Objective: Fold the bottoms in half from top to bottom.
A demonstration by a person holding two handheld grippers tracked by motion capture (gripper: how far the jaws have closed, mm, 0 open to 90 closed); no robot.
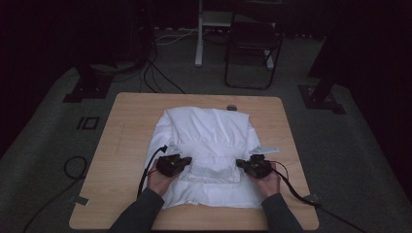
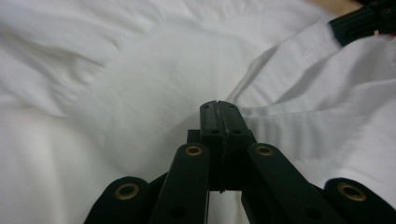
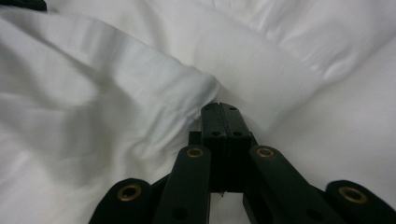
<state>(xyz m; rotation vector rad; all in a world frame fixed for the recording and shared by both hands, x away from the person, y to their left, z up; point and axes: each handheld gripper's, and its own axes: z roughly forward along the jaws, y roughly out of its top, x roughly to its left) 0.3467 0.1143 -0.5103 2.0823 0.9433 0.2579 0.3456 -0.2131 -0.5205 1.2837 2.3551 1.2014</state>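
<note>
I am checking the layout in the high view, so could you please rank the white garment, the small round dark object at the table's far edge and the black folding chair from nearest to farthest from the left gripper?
From the left gripper:
1. White garment: right at its tips, mid-table.
2. Small round dark object: far table edge, rightward.
3. Black folding chair: on the floor beyond the table.

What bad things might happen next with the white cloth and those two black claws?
Both the left gripper and the right gripper are shut with no cloth visibly between their tips, so pulling now might lift nothing. The cloth is already rumpled, and dragging shut tips across it could bunch it more. Its near edge lies close to the table edge, so a tug toward the person might slide it off.
</note>
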